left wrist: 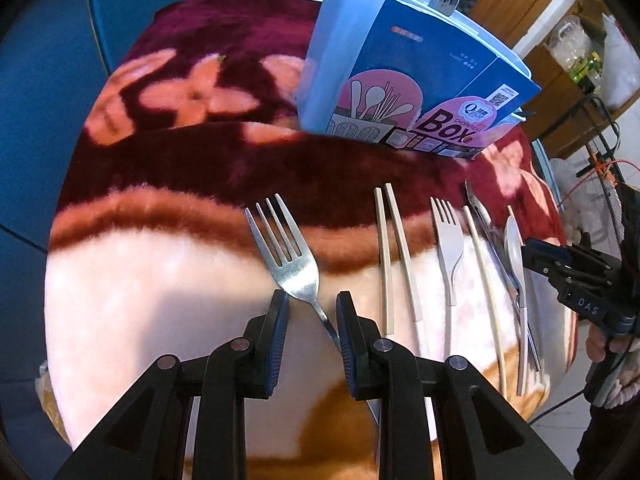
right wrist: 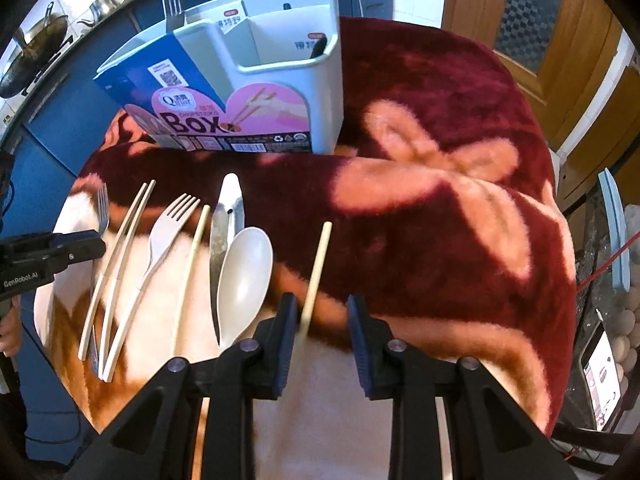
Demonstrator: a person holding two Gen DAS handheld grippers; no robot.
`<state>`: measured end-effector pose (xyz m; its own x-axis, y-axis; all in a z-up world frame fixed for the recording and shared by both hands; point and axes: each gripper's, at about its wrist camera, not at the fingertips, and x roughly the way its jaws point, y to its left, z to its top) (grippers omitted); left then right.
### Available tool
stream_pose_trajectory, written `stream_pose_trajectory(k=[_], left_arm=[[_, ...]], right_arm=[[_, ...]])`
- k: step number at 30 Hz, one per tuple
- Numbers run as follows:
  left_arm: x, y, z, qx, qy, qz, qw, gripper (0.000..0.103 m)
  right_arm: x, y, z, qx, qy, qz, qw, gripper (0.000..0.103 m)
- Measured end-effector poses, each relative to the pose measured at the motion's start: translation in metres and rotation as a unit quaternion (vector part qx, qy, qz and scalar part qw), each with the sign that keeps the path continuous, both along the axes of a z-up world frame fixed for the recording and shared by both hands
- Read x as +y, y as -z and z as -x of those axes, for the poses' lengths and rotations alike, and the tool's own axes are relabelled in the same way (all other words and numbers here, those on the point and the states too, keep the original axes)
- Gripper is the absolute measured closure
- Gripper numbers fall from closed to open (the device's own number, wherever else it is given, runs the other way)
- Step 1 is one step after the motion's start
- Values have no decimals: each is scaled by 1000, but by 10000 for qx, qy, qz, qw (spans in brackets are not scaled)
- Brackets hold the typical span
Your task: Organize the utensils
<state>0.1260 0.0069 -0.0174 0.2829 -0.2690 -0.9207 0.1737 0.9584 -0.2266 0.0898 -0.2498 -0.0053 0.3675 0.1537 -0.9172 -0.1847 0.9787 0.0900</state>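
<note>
Left gripper, jaws parted, straddles the stiff, slippery metal fork at its neck on the blanket; right gripper, parted, apparently brackets a light chopstick.

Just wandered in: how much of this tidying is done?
Barely begun. One fork already stands in the holder box. The left gripper straddles a metal fork, the right gripper a lone chopstick, jaws unclosed. A spoon, a plastic fork and other chopsticks remain.
</note>
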Motion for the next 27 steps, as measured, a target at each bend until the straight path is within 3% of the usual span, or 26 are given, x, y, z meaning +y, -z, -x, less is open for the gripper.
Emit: stream_pose_trajectory(k=[4,5,9,16,27], left_arm=[[-1,1,-1,-37,-44,-26,10000,82],[-2,1,-1,-60,-58,-24,10000,82],[0,1,-1,-171,-137,84,9997,88],[15,-5,6,-405,-406,653,9962,101],[24,-30,33,-1304,-451,966,9857,102]], right_arm=[[-1,0,1,-48,16,74,10000,85],[-2,-1,1,-71,29,82,9999,91],[-6,-1,4,-135,83,-8,9999,96],[-19,-16,21,-533,242,-639,9962,97],[-25,-46,51,-1696,329,-1386,9752,97]])
